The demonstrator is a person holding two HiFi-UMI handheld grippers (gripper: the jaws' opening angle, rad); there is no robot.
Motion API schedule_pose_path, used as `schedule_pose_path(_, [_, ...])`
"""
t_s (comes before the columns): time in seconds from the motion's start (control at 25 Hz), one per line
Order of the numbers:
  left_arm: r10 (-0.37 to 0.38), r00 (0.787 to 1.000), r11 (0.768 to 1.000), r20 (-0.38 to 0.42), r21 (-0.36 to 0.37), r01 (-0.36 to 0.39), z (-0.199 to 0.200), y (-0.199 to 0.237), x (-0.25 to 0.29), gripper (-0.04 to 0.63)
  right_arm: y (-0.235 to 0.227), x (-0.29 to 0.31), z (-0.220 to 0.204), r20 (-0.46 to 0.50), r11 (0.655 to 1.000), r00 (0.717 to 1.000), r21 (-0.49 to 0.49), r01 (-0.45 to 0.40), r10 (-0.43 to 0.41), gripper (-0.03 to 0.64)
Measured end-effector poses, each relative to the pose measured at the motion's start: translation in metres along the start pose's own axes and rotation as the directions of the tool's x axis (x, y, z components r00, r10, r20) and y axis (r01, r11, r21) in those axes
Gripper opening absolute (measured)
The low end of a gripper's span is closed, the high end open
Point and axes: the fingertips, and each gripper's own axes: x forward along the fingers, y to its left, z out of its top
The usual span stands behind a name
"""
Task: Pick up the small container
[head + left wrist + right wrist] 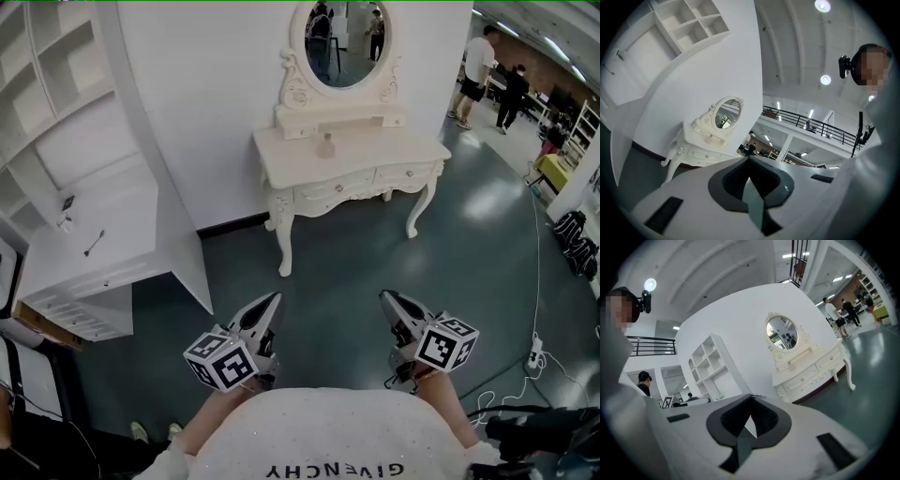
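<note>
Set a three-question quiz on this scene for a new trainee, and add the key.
1. True or false: the small container stands on the white dressing table.
2. Multiple choice: the right gripper is A) open and empty, B) shut with nothing between its jaws, C) shut on the container.
3. Fill in: behind the small container rises an oval ____.
Key: 1 true; 2 B; 3 mirror.
</note>
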Motion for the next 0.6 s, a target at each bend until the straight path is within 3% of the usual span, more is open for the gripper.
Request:
schedule_pose_path(0.28, [0.067, 0.998, 0.997, 0.007, 0.024, -0.067, 0.002, 0.021, 0.004, 0.002, -0.011, 0.012, -0.008, -0.023, 0.999, 0.999, 0.040, 0.036, -0.035, -0.002])
schedule_pose_path(0.6, [0.069, 0.998, 0.997, -0.009, -0.031, -0.069, -0.002, 0.033, 0.033, 0.002, -0.044, 0.016, -0.007, -0.042, 0.995, 0.997, 0.069, 0.072, -0.069, -0.002])
